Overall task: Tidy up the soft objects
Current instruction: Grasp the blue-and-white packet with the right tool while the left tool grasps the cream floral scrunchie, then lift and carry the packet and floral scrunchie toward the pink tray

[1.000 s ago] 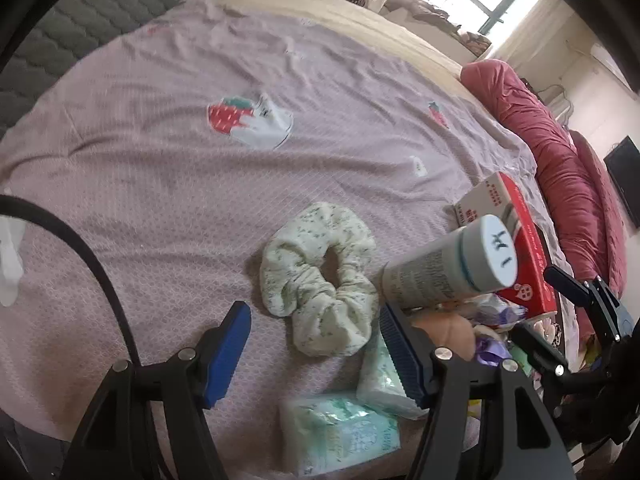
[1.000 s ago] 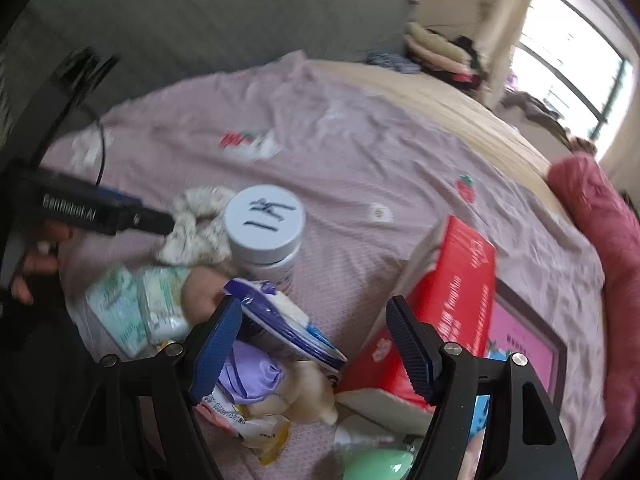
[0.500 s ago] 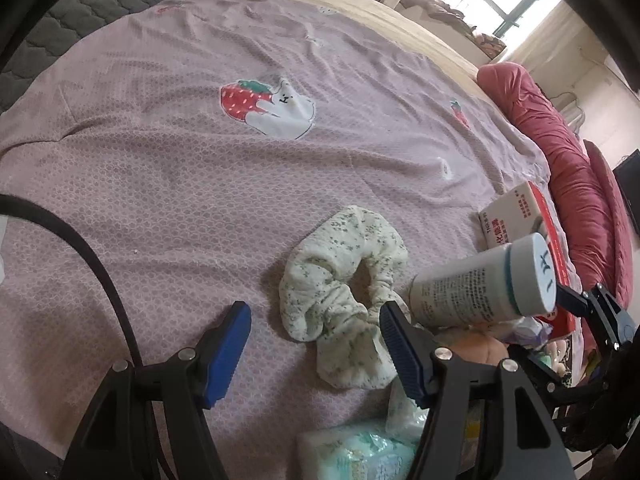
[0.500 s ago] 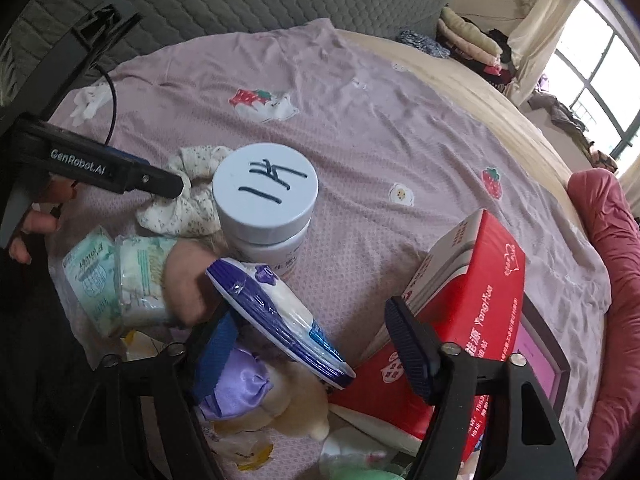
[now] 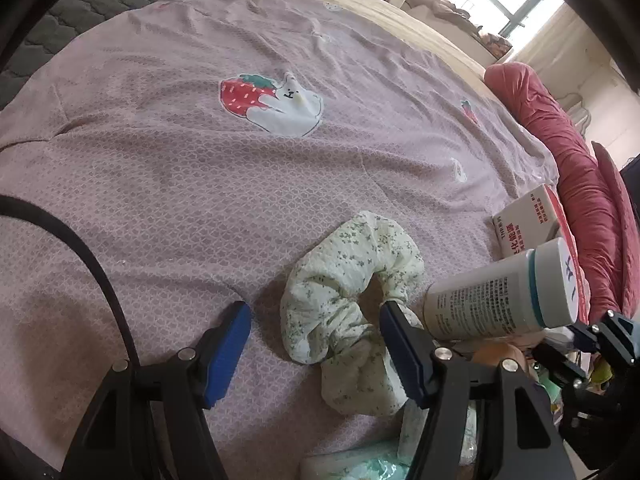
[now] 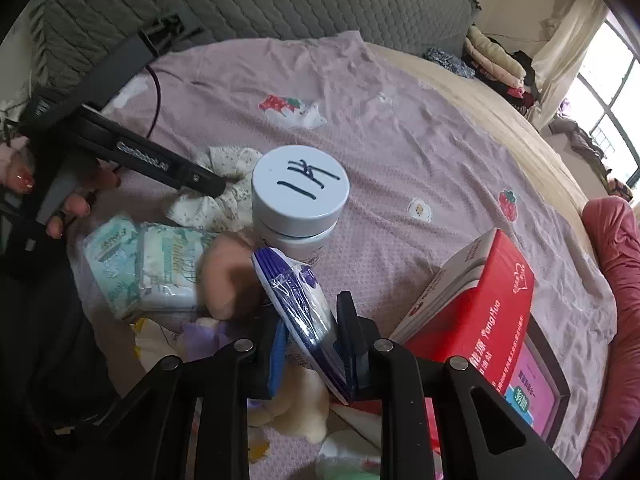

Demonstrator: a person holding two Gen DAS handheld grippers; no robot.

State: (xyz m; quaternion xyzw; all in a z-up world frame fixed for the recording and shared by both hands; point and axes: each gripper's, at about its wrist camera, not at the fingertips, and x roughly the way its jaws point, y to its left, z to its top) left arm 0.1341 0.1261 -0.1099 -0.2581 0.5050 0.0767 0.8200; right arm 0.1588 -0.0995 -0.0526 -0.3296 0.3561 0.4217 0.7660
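Straddling scrunchie (image 5: 352, 280) with left gripper (image 5: 316, 340), jaws wide for a grab | right gripper (image 6: 312, 344) pinching tissue pack (image 6: 298, 304) | bottle (image 6: 300, 204) at 12 o'clock.

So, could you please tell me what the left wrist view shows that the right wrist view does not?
Only the left wrist view shows the left gripper open around the floral scrunchie. Only the right wrist view shows the right gripper shut on the blue-edged packet. Both show the scrunchie, white bottle and red box.
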